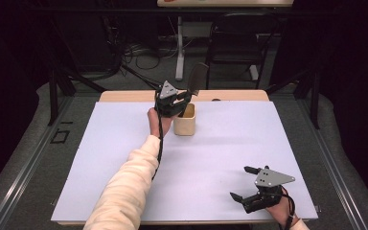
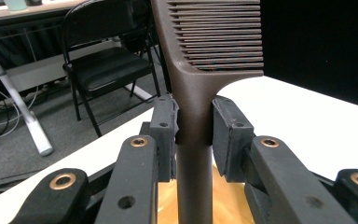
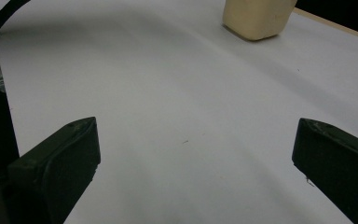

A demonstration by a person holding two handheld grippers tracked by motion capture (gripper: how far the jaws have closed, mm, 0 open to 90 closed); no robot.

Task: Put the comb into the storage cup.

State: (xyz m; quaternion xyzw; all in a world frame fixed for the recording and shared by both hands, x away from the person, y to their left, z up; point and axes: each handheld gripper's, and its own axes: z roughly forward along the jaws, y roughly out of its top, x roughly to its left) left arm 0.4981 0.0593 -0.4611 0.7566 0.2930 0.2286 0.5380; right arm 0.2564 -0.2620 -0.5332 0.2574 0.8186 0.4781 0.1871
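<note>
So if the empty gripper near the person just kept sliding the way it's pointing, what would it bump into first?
Probably nothing close by. The right gripper, jaws open, points across bare white table. The beige cup sits far ahead and off to one side, so it might pass it; depth is hard to judge.

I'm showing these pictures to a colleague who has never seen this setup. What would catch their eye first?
Most striking is the dark brown comb, standing upright and clamped by its handle in the left gripper, right over the small beige cup at the far middle of the white table. Next, the right gripper sits near the table's front right corner, its fingers spread wide with nothing between them.
</note>
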